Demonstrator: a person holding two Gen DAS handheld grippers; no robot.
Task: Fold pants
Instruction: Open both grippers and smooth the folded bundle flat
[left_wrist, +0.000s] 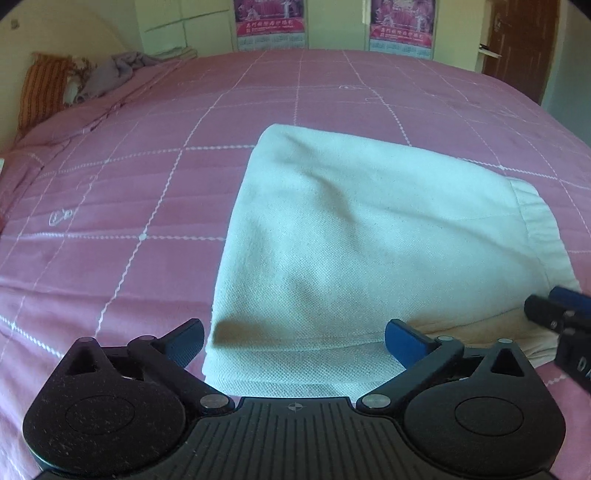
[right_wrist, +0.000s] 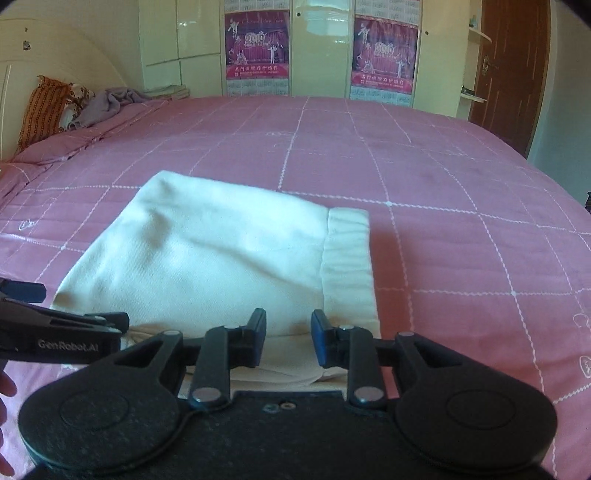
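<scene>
Cream-white pants (left_wrist: 369, 240) lie folded into a compact rectangle on the pink bed (left_wrist: 129, 166), waistband at the right side (left_wrist: 535, 221). My left gripper (left_wrist: 293, 345) is open wide at the near left edge of the folded pants, holding nothing. The right gripper shows at the right edge of that view (left_wrist: 557, 314). In the right wrist view the pants (right_wrist: 221, 258) lie just ahead, waistband (right_wrist: 347, 258) to the right. My right gripper (right_wrist: 288, 339) is open, its fingers over the near edge of the cloth. The left gripper (right_wrist: 55, 332) enters from the left.
The pink quilted bedspread (right_wrist: 443, 184) spreads all around the pants. An orange pillow (right_wrist: 40, 107) and a grey crumpled cloth (right_wrist: 107, 103) lie at the far left by the headboard. Cream wardrobes with posters (right_wrist: 256, 48) and a brown door (right_wrist: 513, 66) stand behind the bed.
</scene>
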